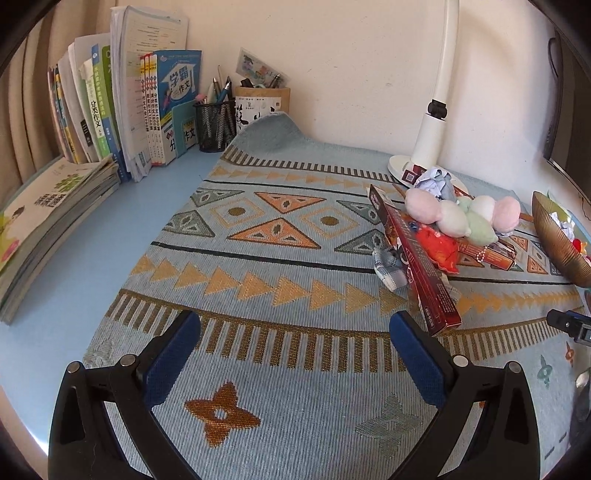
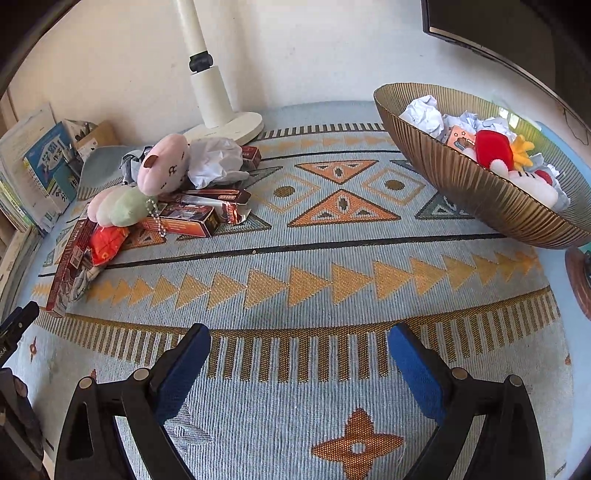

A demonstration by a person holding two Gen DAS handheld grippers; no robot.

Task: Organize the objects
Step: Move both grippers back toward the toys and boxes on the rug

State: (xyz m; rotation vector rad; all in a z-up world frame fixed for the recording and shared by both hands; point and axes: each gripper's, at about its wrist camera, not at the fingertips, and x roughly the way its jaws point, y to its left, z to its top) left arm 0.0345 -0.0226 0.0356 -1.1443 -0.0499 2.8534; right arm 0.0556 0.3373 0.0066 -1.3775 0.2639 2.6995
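Observation:
A pile lies on the patterned mat (image 1: 295,258) (image 2: 295,258): a pastel plush caterpillar (image 1: 461,214) (image 2: 147,177), long red boxes (image 1: 417,258) (image 2: 181,219), an orange-red plush (image 1: 439,245) (image 2: 105,240) and crumpled paper (image 1: 436,182) (image 2: 214,160). A ribbed golden bowl (image 2: 461,184) (image 1: 557,236) at the right holds crumpled paper, a small card and a red-and-white plush (image 2: 495,151). My left gripper (image 1: 295,332) is open and empty above the mat, left of the pile. My right gripper (image 2: 299,343) is open and empty between pile and bowl.
A white lamp base (image 1: 424,147) (image 2: 221,122) stands behind the pile. Books (image 1: 122,110) stand and lie at the left, with a mesh pen cup (image 1: 216,125) and a wooden holder (image 1: 262,103). A dark monitor edge (image 2: 498,33) hangs at the upper right.

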